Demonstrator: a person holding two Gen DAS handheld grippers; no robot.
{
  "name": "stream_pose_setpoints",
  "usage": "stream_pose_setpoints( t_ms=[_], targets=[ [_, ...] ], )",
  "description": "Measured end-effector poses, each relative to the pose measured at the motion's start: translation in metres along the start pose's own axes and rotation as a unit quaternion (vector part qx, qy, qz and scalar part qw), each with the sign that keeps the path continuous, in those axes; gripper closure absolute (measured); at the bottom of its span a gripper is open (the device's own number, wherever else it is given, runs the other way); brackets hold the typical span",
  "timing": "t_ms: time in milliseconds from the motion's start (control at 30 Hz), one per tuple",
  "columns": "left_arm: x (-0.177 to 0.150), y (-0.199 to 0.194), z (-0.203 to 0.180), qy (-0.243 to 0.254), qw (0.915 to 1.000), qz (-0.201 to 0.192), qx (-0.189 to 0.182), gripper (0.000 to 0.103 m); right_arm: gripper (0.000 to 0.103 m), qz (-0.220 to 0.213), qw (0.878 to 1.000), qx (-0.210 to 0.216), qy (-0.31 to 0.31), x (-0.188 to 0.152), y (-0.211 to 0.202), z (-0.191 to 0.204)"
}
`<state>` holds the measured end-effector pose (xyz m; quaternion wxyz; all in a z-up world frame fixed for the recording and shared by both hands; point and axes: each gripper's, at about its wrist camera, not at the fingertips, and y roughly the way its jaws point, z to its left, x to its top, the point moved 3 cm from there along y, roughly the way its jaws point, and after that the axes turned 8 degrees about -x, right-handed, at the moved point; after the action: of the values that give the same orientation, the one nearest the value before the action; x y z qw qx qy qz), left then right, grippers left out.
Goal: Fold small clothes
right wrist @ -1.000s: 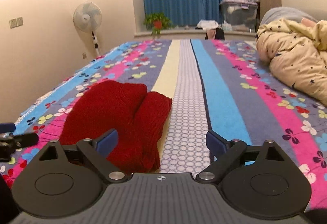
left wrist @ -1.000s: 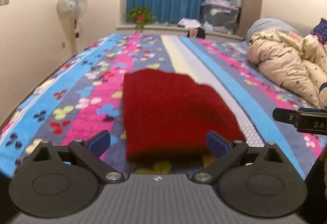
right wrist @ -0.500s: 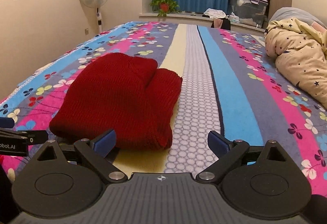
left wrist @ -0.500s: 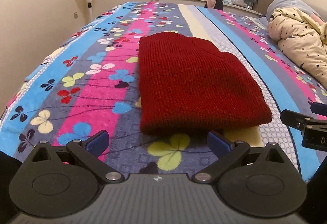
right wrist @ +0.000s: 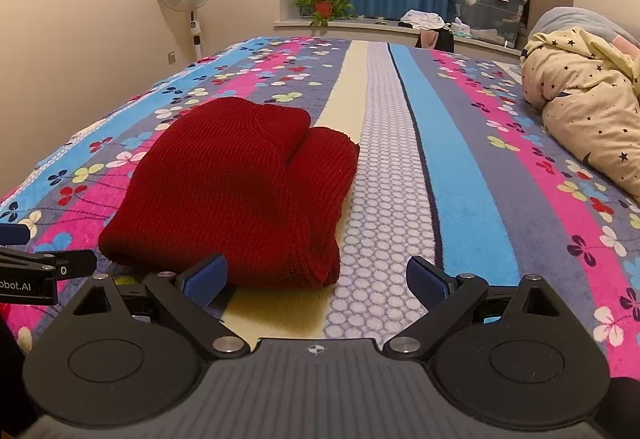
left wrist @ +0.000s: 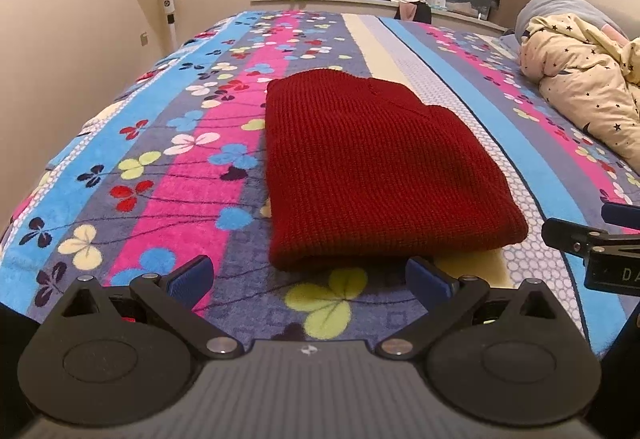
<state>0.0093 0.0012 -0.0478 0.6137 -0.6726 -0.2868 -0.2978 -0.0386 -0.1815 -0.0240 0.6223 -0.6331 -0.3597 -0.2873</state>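
Striped floral bedding (left wrist: 192, 175) is seen from the left wrist; the red knit garment (left wrist: 372, 171) lies folded flat on it, just beyond the spread, empty left tongs (left wrist: 310, 277). From the right wrist, the right tongs (right wrist: 316, 277) are likewise held apart, apparently released so the fold stays undisturbed.

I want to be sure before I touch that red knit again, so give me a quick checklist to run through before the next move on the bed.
1. Left gripper open and empty: ok.
2. Right gripper open and empty: ok.
3. Red knit garment lies folded flat on the bedspread: ok.
4. Near edge of the garment within reach, just ahead of both grippers: ok.
5. Layers lined up evenly at the right side: not ok, one rounded layer sticks out past the other.
6. Underside smooth: cannot tell.
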Motion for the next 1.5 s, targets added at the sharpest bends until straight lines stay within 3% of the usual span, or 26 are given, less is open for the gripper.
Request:
stream_pose_setpoints(
  t_ms=[1500],
  targets=[
    [0.0001,-0.0007,-0.0035,0.002,1.0,-0.005,-0.003,0.001,0.007,0.004,1.0,0.009,-0.005,-0.0007,-0.001,0.0062]
  ],
)
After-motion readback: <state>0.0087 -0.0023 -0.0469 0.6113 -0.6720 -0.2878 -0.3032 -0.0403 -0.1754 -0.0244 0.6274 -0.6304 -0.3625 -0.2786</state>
